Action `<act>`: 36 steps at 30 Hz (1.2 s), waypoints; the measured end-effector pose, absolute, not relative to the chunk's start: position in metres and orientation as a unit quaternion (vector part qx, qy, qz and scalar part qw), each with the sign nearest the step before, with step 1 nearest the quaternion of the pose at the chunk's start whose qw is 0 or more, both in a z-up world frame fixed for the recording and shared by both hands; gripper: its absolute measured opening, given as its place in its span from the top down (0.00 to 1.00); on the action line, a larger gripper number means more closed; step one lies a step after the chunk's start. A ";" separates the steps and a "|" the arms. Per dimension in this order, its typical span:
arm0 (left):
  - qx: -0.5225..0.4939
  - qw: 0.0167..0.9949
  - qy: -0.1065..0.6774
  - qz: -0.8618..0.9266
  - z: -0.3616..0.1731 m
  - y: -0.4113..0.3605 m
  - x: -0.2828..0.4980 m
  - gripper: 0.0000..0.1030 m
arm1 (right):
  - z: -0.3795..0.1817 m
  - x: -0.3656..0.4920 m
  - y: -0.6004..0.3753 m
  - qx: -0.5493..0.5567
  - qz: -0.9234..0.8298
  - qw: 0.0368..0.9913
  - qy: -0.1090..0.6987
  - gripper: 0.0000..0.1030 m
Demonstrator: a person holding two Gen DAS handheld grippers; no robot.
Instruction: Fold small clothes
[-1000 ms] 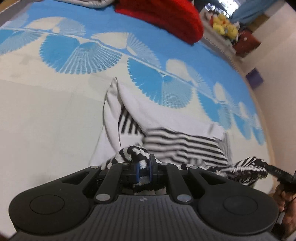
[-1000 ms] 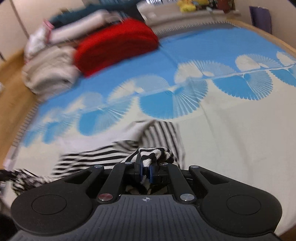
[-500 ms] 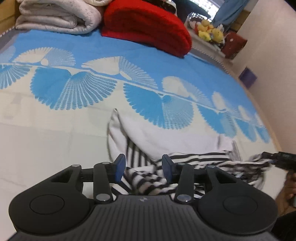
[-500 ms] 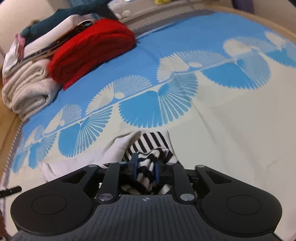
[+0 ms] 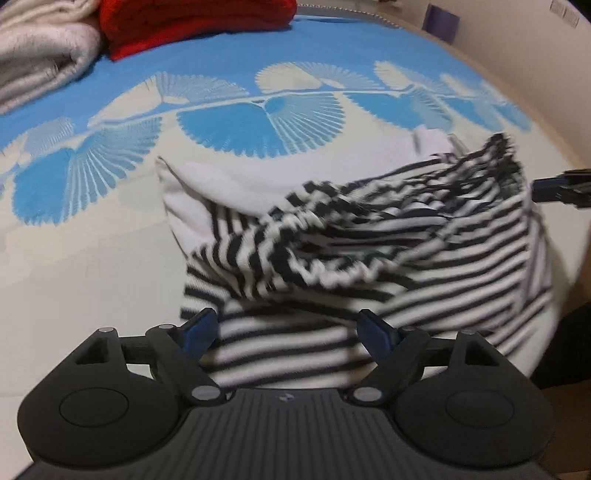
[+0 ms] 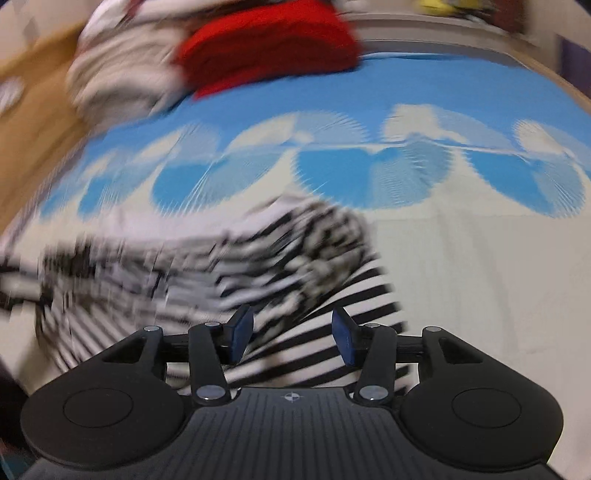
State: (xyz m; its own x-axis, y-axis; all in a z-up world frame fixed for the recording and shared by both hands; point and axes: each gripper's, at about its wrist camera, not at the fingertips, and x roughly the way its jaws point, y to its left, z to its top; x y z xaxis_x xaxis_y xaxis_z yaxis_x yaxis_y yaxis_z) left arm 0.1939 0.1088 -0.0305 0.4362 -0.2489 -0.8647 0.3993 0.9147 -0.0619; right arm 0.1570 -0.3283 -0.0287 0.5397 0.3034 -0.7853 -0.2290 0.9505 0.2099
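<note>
A small black-and-white striped garment [image 5: 369, 258] with a white inner side lies crumpled on the blue and cream bedspread [image 5: 92, 240]. My left gripper [image 5: 288, 332] is wide open just above its near edge, holding nothing. In the right wrist view the same garment [image 6: 240, 258] lies blurred below my right gripper [image 6: 291, 336], which is open and empty over the striped cloth. The right gripper's tip [image 5: 561, 186] shows at the garment's far right end in the left wrist view.
A folded red blanket [image 5: 192, 22] and a cream blanket [image 5: 40, 55] lie at the far edge of the bed; both also show in the right wrist view, the red blanket [image 6: 266, 48] beside the cream one [image 6: 122, 85]. A wooden floor [image 6: 33, 74] lies at the left.
Both grippers were shut on the striped garment a second ago. Both have opened and let it go, and the garment now lies on the bed. The right view is blurred by motion.
</note>
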 end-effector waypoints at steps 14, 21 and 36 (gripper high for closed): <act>0.068 0.876 0.457 -0.141 -0.032 0.092 0.255 0.81 | -0.055 0.200 -0.252 -0.045 0.205 0.852 0.480 0.97; -0.005 0.910 0.406 -0.079 -0.012 0.133 0.275 0.92 | -0.034 0.234 -0.257 0.015 0.149 0.907 0.393 1.00; -0.056 0.867 0.491 -0.059 -0.026 0.153 0.313 0.35 | -0.047 0.279 -0.274 0.039 0.057 0.926 0.372 0.85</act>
State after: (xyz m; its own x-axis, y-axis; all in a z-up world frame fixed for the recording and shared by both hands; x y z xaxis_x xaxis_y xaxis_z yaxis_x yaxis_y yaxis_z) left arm 0.3126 0.1526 -0.0259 0.5111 -0.1582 -0.8449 0.0474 0.9866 -0.1561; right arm 0.2788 -0.2744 -0.0467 0.7167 0.1344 -0.6843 -0.0763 0.9905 0.1146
